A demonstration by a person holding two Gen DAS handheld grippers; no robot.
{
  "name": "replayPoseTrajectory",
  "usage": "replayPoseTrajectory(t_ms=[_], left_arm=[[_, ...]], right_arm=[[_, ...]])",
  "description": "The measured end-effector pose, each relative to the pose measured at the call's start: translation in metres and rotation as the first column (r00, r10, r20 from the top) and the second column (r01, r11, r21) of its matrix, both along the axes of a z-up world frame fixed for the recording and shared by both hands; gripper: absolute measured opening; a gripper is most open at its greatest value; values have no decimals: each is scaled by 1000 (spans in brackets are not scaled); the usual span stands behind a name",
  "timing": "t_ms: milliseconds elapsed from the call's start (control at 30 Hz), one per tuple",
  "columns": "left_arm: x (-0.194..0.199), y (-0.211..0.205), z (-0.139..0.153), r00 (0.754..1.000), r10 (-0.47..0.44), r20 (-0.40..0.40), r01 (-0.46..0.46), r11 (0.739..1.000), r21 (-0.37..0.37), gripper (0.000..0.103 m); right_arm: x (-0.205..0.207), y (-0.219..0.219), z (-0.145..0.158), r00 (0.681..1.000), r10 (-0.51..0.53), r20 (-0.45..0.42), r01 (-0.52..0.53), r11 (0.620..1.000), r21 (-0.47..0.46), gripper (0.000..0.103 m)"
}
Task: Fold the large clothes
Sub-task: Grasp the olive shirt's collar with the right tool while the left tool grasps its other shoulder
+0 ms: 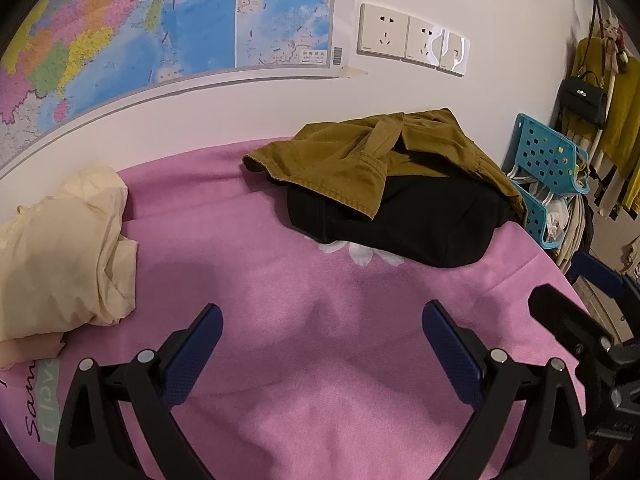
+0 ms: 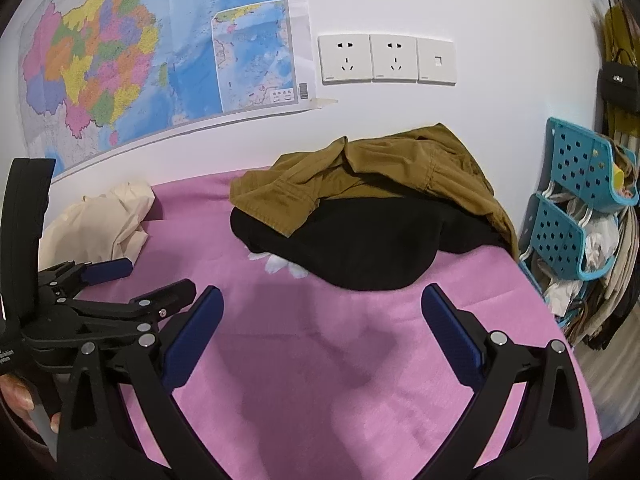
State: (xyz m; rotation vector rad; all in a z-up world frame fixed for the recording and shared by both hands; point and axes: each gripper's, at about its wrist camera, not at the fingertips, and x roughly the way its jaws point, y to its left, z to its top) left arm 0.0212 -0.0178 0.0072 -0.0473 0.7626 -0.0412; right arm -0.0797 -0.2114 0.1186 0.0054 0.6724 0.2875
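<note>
Both claws idle, nothing gripped. My left claw (image 1: 322,322) is spread wide over bare pink sheet; right claw (image 2: 322,308) is equally wide, just beside it. They're close: the left claw shows at the right wrist view's left edge, and the right one at the left view's right edge.

Task items: the olive-brown jacket (image 1: 360,152) is draped over a black garment (image 1: 400,220), both heaped at the far side of the bed (image 1: 320,400) near the wall. A cream garment (image 1: 60,248) is crumpled well apart on the left.

Risks as I see them:
- The jacket overlaps the black piece. A deep pinch at the hem probably takes both layers and drags the whole pile.
- The heap sits near the bed's right edge, with the blue perforated rack (image 2: 580,208) just past it. Pulling that way could dump cloth off the bed or snag the rack.
- Claws this close could collide if both reach for the same corner.
- The sheet is loose and rippled; a low pinch could catch it too.

Materials:
- The jacket looks like stiffish cotton twill with stitched hems and a visible cuff; I expect it to hold creases.
- The black piece is matte, soft and thick-looking, in a rounded mound; its edges are hard to find.
- The cream one is thin and heavily wrinkled.
- The sheet has a fine weave and a white flower print (image 1: 368,254).
</note>
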Motion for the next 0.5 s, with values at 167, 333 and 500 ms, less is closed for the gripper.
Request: replayPoseTrajectory(t_ms=[167, 333, 500], left_arm=[[9, 0, 2, 1000, 4, -1, -4, 1000, 3, 96], [29, 5, 0, 1000, 17, -18, -17, 1000, 3, 96], [61, 7, -11, 997, 35, -71, -36, 999, -6, 96]], right_arm=[[11, 1, 2, 1000, 21, 8, -21, 1000, -11, 98], [34, 1, 1, 999, 37, 5, -37, 998, -59, 98], [72, 8, -4, 999, 50, 18, -47, 985, -166, 98]])
